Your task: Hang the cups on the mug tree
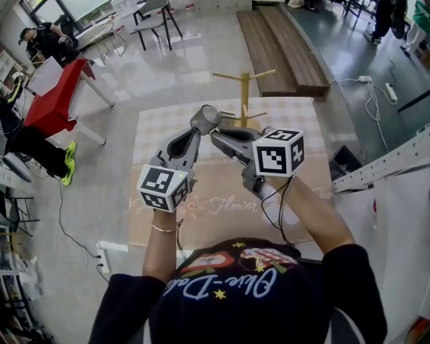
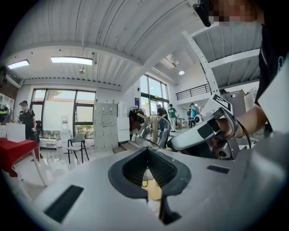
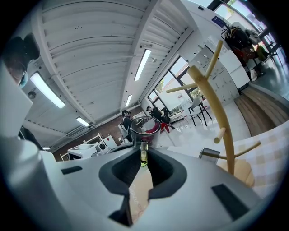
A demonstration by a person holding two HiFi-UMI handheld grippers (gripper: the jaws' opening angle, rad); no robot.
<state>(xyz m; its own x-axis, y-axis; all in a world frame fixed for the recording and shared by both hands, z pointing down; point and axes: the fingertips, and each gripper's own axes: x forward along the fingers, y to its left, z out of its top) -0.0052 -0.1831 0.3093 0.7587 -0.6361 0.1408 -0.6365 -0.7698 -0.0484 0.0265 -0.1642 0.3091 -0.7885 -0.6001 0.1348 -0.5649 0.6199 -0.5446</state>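
I hold a clear glass cup [image 1: 206, 119] in the air above the table, between both grippers. My left gripper [image 1: 199, 132] comes up from the lower left, its jaws closed on the cup's wall [image 2: 156, 131]. From the right, my right gripper [image 1: 215, 137] is shut on the cup's handle [image 3: 143, 153], with the cup's body [image 3: 145, 127] just past its tips. The wooden mug tree [image 1: 244, 86] stands on the table just behind the cup, its pegs bare at the top [image 3: 212, 97]. A second cup [image 3: 208, 154] sits by the tree's lower peg.
The table [image 1: 161, 134] wears a beige checked cloth with flower print. A red table [image 1: 59, 97] and chairs [image 1: 156, 20] stand at the far left, a wooden bench [image 1: 285, 47] behind. A white shelf rail [image 1: 383, 168] and cables [image 1: 373, 94] lie to the right.
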